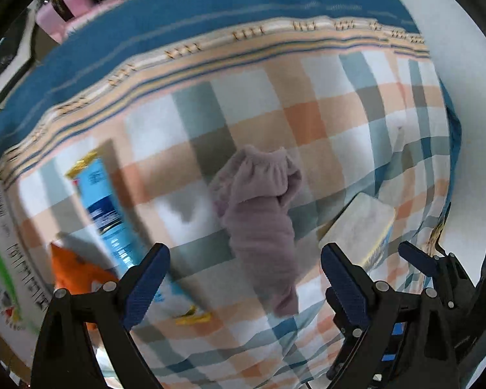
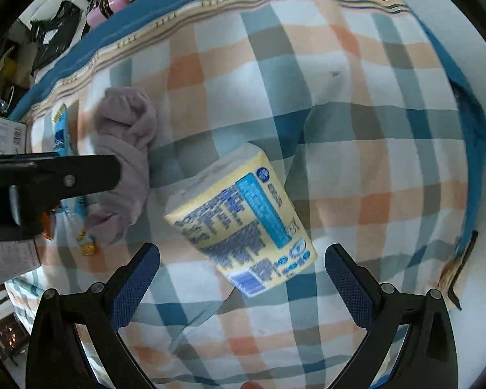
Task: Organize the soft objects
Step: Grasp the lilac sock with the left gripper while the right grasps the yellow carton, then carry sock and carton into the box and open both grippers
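left gripper [image 1: 244, 269] was spread wide and empty above the mauve sock [image 1: 259, 214], which lay limp mid-blanket [image 1: 307, 97] just right of a blue packet [image 1: 107, 207]; likely light and floppy, best pinched at the bunched cuff. right gripper [image 2: 241, 275] was also parted, holding nothing, over the tissue pack [image 2: 243, 217]; soft, squashy, probably slippery wrap, grip across its narrow sides.

Black angular frames, silver screws; fingers [image 1: 145, 287] carry blue knurled pads [image 2: 350, 288].

Fuzzy mauve cloth [image 1: 259, 223] beside glossy plastic-wrapped tissue pack [image 2: 243, 223].
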The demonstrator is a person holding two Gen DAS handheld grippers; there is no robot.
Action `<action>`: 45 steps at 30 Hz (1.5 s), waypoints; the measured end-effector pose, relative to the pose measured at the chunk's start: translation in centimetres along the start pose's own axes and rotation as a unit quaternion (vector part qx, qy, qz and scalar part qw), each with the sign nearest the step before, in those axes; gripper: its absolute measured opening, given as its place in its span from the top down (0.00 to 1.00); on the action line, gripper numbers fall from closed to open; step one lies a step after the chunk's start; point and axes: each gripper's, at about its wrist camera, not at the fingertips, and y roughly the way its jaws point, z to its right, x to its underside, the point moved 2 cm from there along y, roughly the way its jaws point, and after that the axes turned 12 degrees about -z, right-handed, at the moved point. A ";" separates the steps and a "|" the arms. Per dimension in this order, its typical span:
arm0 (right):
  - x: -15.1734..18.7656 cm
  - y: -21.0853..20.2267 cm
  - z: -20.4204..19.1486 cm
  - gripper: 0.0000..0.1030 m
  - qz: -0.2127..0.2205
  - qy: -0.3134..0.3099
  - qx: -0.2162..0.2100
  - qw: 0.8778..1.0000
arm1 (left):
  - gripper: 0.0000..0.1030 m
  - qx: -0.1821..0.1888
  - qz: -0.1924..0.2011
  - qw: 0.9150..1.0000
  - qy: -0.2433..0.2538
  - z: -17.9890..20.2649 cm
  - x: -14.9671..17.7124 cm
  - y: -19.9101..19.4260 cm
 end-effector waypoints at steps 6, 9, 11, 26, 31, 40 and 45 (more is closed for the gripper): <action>-1.3 1.7 0.5 0.00 -0.013 -0.008 0.011 1.000 | 0.07 -0.016 -0.017 1.000 0.000 0.9 -1.9 2.2; -1.8 2.2 0.8 0.00 -0.016 -0.011 0.010 1.000 | 0.11 -0.025 -0.021 0.999 0.004 1.4 -2.6 3.1; -1.9 2.6 1.0 0.01 -0.019 -0.011 0.013 1.000 | 0.23 -0.027 -0.026 0.999 0.005 1.7 -2.8 3.8; -1.6 3.6 2.6 0.26 -0.035 0.011 -0.011 0.999 | 0.66 -0.055 0.011 0.998 0.007 1.3 -2.0 2.0; -1.1 3.3 2.3 0.29 -0.037 0.015 -0.012 0.999 | 0.66 -0.061 0.028 0.998 0.010 1.1 -0.9 0.3; 0.4 0.9 2.6 0.31 -0.017 0.039 -0.029 0.999 | 0.66 -0.056 0.061 0.996 0.018 1.0 1.5 -3.6; 1.1 -2.3 3.4 0.31 0.009 0.042 -0.046 0.998 | 0.66 -0.048 0.093 0.994 0.019 0.3 4.0 -5.9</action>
